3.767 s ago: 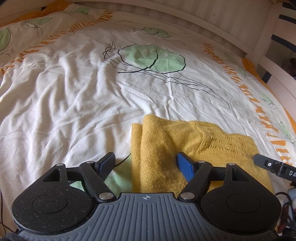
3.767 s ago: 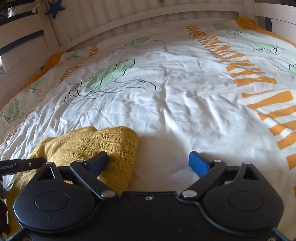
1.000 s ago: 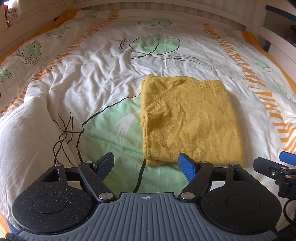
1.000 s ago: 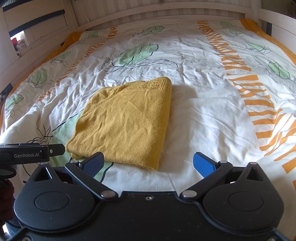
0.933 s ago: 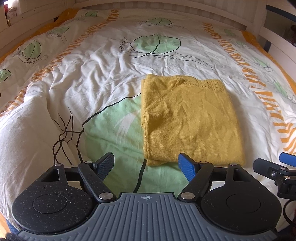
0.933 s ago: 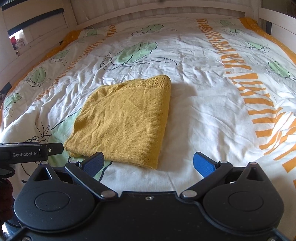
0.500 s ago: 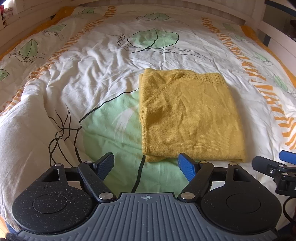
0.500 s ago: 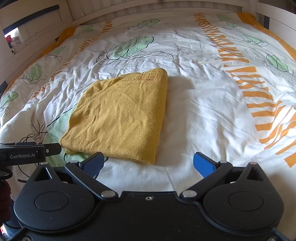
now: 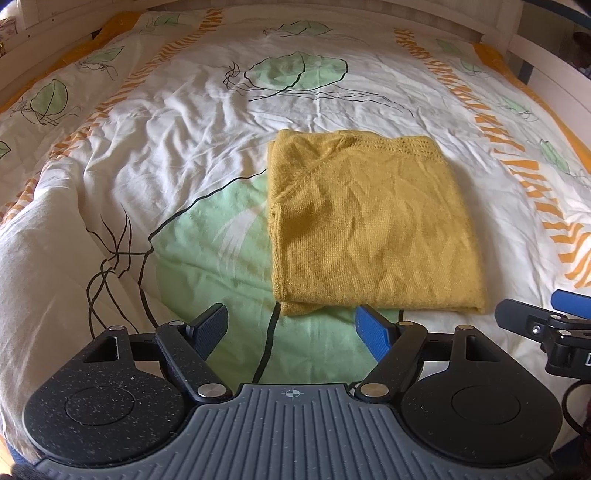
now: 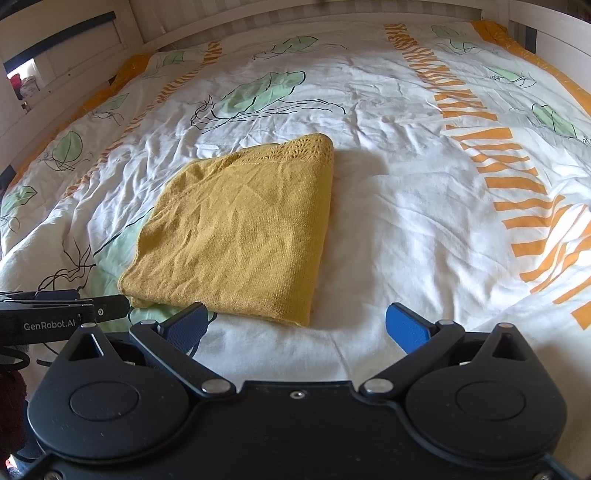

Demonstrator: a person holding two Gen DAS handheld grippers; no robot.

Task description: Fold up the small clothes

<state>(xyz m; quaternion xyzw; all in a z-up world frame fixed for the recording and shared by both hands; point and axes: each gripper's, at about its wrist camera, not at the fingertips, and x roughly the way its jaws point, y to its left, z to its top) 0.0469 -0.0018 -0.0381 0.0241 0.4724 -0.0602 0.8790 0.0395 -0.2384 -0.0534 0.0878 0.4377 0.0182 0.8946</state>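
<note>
Left tongs stand apart, empty, above the green-leaf print at the near edge of the white patterned duvet. Right tongs likewise apart, holding nothing. Just beyond both lies the mustard-yellow knitted garment, folded into a flat rectangle, lace-trimmed edge farthest away. A pale wooden slatted bed frame borders the far side.

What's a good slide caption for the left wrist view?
Folded yellow knit lies flat on the duvet; open left gripper hovers short of it.
</note>
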